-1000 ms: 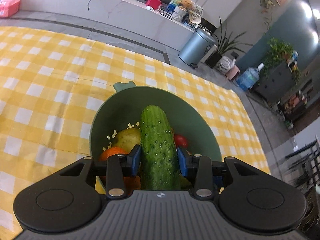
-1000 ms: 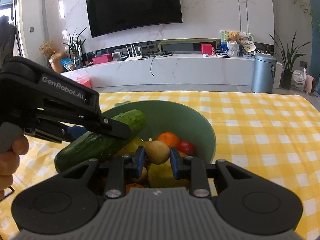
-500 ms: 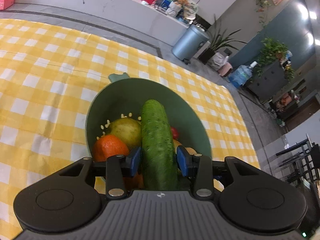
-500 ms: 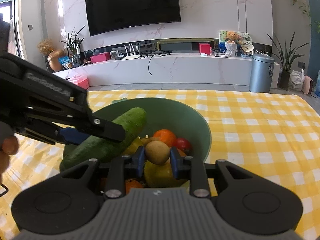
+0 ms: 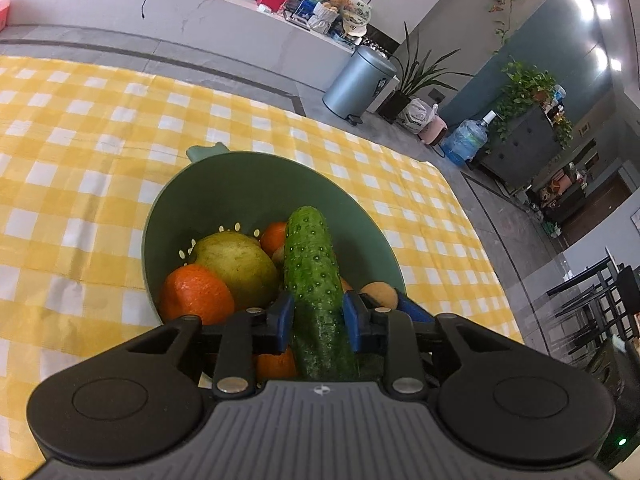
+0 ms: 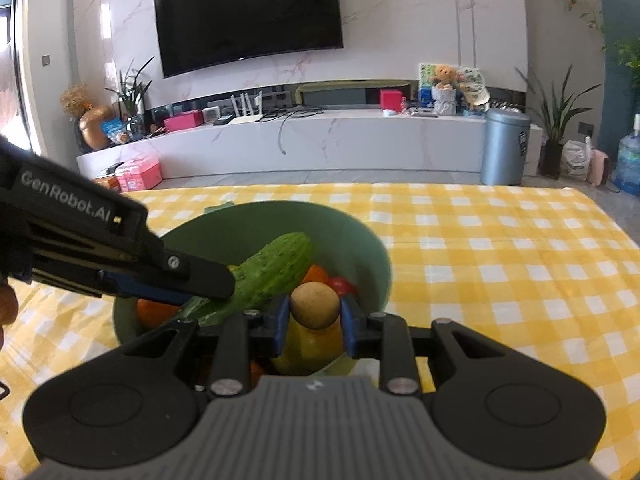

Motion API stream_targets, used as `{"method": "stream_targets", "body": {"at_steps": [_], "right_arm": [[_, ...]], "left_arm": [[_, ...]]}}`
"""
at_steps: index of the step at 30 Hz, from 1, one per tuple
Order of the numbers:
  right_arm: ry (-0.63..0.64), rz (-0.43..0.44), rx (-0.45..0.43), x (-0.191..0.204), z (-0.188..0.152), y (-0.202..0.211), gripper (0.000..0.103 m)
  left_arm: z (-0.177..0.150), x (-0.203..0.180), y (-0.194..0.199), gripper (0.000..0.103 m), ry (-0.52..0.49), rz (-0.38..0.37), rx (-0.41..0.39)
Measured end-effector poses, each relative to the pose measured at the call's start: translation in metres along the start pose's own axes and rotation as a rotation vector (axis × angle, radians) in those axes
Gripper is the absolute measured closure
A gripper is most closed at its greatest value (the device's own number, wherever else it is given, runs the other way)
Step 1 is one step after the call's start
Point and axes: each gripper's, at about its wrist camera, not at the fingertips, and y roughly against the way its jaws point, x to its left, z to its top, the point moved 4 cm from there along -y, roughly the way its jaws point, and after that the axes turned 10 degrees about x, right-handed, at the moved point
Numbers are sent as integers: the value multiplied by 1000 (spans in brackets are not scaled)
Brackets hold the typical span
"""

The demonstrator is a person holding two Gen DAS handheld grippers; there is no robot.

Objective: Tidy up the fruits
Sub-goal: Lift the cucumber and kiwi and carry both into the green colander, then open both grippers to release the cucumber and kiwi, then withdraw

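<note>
While both grippers hang over the green bowl (image 5: pixel 260 184), each has a piece clamped: the left gripper (image 5: pixel 316 316) is closed on the cucumber (image 5: pixel 312 272) near its rear half, the right gripper (image 6: pixel 314 316) on a small brown fruit (image 6: pixel 315 305). The cucumber's long axis runs straight out along the left fingers, its free end raised above an orange (image 5: pixel 196 294) and a pear (image 5: pixel 236 264) lying in the bowl. Seen from the right wrist, it slants up toward the far rim, just left of the brown fruit. Whichever way the cucumber goes next, its free end leads and needs room beside the right gripper.
</note>
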Motion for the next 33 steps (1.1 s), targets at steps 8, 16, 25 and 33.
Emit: {"method": "stream_targets", "body": {"at_steps": [8, 16, 25, 33], "right_arm": [[5, 4, 0, 2, -2, -2, 79], [5, 18, 7, 2, -4, 2, 79], [2, 87, 36, 8, -11, 15, 79], [41, 69, 36, 15, -12, 15, 79]], "left_arm": [[5, -11, -11, 74, -98, 78, -10], [-2, 0, 3, 71, -96, 138, -57], [-11, 4, 24, 71, -93, 170, -95], [-27, -12, 46, 71, -181, 240, -147]]}}
